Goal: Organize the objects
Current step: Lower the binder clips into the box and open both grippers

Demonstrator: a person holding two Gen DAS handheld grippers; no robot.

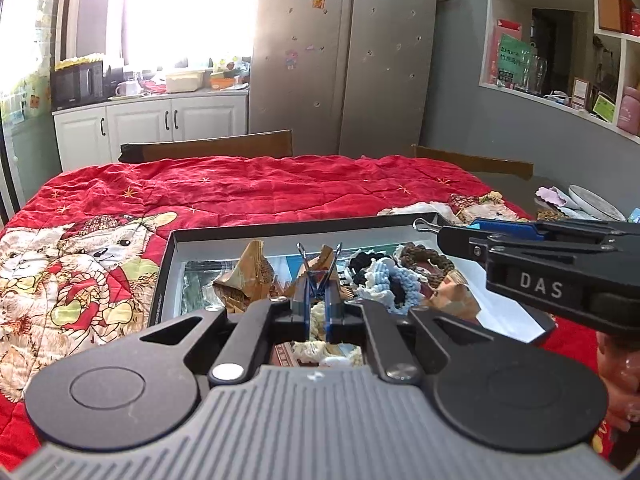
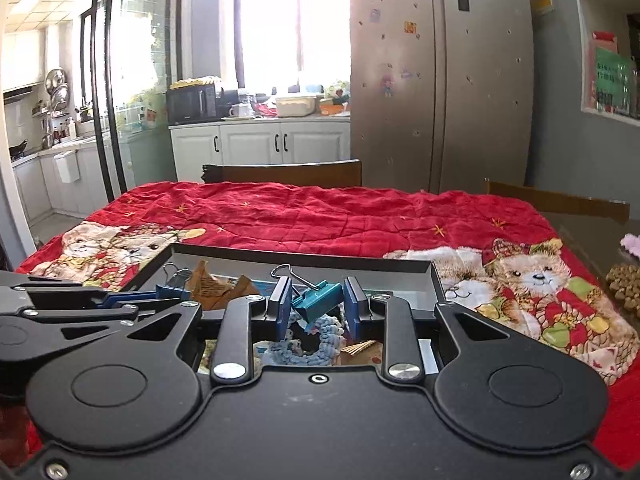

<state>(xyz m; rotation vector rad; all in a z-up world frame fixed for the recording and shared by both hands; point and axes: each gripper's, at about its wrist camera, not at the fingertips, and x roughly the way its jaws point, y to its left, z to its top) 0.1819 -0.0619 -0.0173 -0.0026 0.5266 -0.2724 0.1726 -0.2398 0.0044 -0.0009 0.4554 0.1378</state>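
A shallow black box point(image 1: 280, 227) lies on the red quilt and holds crocheted pieces point(image 1: 384, 280) and folded brown paper point(image 1: 244, 276). My left gripper point(image 1: 318, 312) hovers over the box's near side, shut on a dark blue binder clip point(image 1: 317, 282) whose wire handles stand up. The right gripper point(image 1: 446, 236) reaches in from the right. In the right wrist view my right gripper point(image 2: 318, 310) is shut on a tilted teal binder clip point(image 2: 320, 296) above the box point(image 2: 320, 258). The left gripper point(image 2: 168, 294) with its blue clip point(image 2: 173, 286) is beside it on the left.
A red quilt with bear prints point(image 2: 360, 216) covers the table. Two wooden chair backs point(image 1: 212, 148) point(image 1: 476, 162) stand at the far edge. On bare table to the right lie a plate point(image 1: 596, 202) and small items. A fridge point(image 1: 344, 56) and cabinets stand behind.
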